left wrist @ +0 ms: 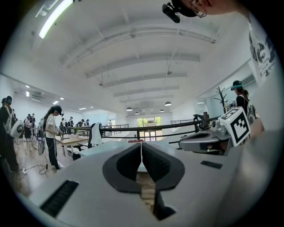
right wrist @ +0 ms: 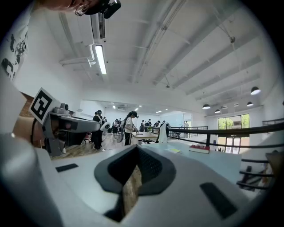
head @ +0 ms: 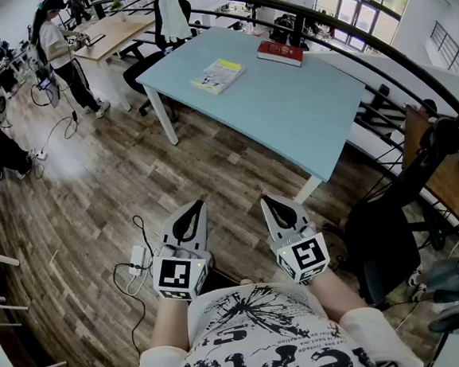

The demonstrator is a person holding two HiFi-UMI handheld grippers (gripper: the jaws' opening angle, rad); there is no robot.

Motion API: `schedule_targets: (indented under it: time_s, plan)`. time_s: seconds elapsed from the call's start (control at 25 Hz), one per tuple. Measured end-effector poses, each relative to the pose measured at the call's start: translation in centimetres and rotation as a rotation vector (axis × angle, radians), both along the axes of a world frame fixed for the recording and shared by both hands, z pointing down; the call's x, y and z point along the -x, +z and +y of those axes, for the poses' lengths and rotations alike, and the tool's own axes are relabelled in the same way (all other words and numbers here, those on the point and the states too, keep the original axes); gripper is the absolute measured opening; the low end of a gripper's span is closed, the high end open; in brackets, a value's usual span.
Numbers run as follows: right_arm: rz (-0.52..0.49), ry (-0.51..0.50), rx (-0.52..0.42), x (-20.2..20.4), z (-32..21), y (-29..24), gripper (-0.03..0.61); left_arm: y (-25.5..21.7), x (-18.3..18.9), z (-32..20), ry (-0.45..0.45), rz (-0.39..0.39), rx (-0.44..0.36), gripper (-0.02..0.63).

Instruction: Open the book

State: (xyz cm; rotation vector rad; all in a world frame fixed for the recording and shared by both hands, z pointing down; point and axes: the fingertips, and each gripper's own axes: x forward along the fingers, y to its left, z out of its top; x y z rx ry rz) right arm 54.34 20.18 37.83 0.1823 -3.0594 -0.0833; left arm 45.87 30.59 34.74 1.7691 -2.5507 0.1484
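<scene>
Wood-plank flooring runs through a big open office, and the light blue table stands ahead of me as my one fixed reference. On the table, near its far left corner, a yellow-and-white book lies flat and closed. A red book lies closed at the table's far edge, just inside the black railing that curves behind the table. I have two candidates for opening, and neither has been touched.

Both grippers are held level on the near side of the table, well short of its edge and close to the operator's printed shirt. The left gripper has its jaws pressed together with nothing between them; its own view shows only floor through the slit. The right gripper looks the same, tips meeting and empty, with both books visible on the table beyond its jaws.

Left of the table a person stands at a wooden desk. A white power strip lies on the floor, nearer to me than the table.
</scene>
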Motion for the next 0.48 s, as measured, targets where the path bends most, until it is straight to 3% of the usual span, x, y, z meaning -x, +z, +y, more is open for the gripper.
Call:
schedule_targets:
  time_s: [0.48]
  plan:
    - [0.023,0.015,0.001,1.6,-0.3,1.1,0.009,0.8,2.1,-0.2,0.003,0.025,-0.002,0.021]
